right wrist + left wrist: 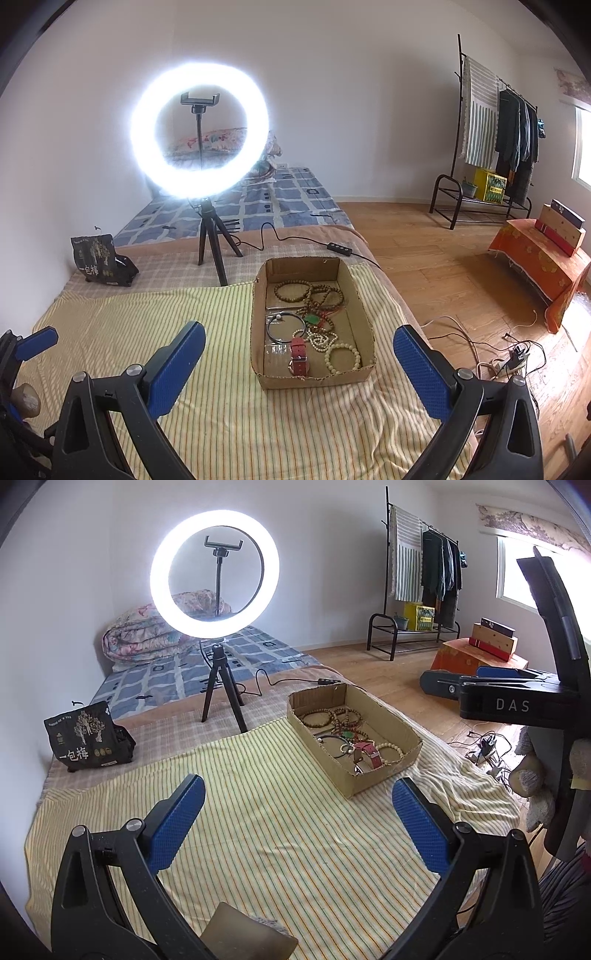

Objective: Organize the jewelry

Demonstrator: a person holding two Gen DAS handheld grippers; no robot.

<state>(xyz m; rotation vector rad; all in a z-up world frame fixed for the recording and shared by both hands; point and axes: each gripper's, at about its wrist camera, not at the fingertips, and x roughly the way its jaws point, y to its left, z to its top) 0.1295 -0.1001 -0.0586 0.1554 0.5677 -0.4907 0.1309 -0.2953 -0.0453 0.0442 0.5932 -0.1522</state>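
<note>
Shallow cardboard box (pixel 354 291) holds tangled bead bracelets (pixel 308 295) and a red watch (pixel 299 355).

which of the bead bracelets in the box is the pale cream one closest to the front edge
The cream bead bracelet lying in the cardboard box's near right corner, beside the red watch strap. The other single loop, at the far end, is brown wood.

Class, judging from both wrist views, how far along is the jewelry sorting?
Done: nothing visibly. The bead bracelets, red watch and black bangle lie mixed in the cardboard box. In hand: nothing; the left gripper and right gripper are open and empty above the striped cloth. Left: all sorting.
</note>
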